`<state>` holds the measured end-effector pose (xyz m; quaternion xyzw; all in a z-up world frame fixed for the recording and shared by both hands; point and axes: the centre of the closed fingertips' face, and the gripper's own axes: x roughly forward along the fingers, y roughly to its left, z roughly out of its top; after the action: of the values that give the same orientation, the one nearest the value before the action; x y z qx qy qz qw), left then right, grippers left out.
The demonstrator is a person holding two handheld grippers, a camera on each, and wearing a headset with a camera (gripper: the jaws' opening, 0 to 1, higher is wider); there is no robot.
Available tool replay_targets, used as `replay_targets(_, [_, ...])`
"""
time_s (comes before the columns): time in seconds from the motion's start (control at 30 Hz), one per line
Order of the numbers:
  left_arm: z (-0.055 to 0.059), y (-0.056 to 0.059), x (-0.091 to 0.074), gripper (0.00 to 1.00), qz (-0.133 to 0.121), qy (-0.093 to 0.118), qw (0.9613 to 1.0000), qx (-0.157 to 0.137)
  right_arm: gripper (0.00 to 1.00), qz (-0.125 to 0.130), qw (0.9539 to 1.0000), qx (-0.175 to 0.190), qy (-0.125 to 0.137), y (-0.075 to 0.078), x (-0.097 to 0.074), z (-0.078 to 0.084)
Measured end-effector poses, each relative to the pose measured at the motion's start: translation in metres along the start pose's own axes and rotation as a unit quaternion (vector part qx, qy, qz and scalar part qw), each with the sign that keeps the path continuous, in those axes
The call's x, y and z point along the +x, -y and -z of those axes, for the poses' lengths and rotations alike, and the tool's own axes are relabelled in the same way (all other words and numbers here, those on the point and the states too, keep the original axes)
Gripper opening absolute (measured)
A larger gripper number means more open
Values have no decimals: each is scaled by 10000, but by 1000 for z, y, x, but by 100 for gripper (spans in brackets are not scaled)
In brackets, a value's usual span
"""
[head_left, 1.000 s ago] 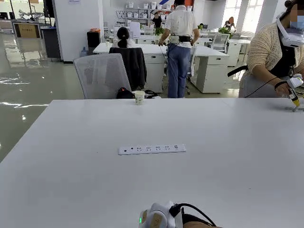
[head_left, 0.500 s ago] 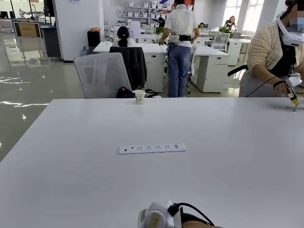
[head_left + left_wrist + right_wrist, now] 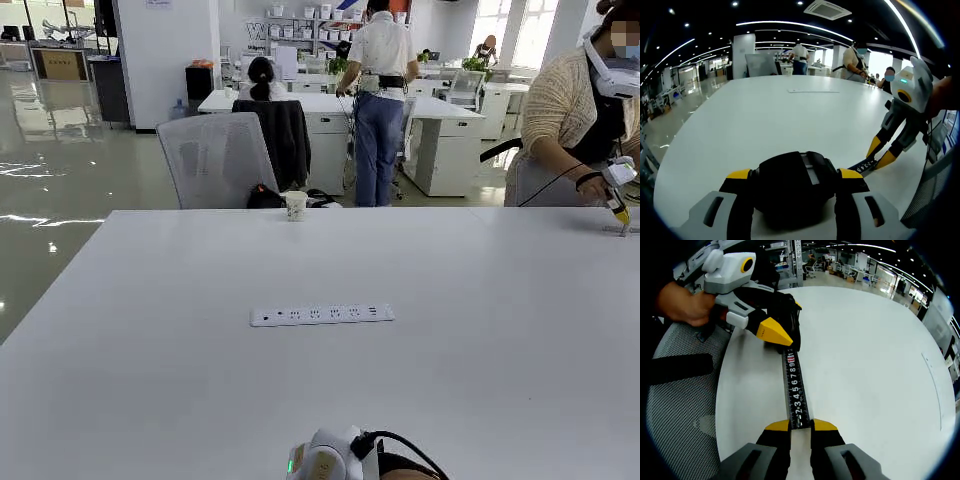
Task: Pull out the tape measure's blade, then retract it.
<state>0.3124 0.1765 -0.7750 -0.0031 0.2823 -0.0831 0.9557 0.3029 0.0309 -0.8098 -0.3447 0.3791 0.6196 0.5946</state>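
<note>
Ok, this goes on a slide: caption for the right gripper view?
Right gripper pinches the blade, drawn out of the case in the left gripper, on the table.

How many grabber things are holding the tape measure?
2. The left hand-held gripper clamps the black plastic tape measure case. The right hand-held gripper pinches the tip of the black numbered blade drawn out of that case.
</note>
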Motion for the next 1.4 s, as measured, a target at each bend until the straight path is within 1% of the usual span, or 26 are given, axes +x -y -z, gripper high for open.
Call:
replay_targets(1.0, [0, -2, 1, 61, 41, -19, 10000, -73, 11, -58, 9999, 28, 103, 0, 5, -9])
replay_targets(1.07, [0, -2, 1, 61, 49, -27, 10000, -82, 11, -69, 9999, 30, 124, -1, 5, -10])
replay_targets(1.17, [0, -3, 2, 61, 137, -70, 9998, -103, 11, -87, 9998, 38, 179, -1, 7, -11])
replay_targets(1.23, [1, -2, 1, 61, 173, -90, 9998, -85, 11, -112, 9996, 63, 236, -1, 7, -13])
replay_targets(1.4, [1, -1, 1, 61, 163, -88, 9998, -98, 11, -117, 9995, 52, 275, -2, 9, -17])
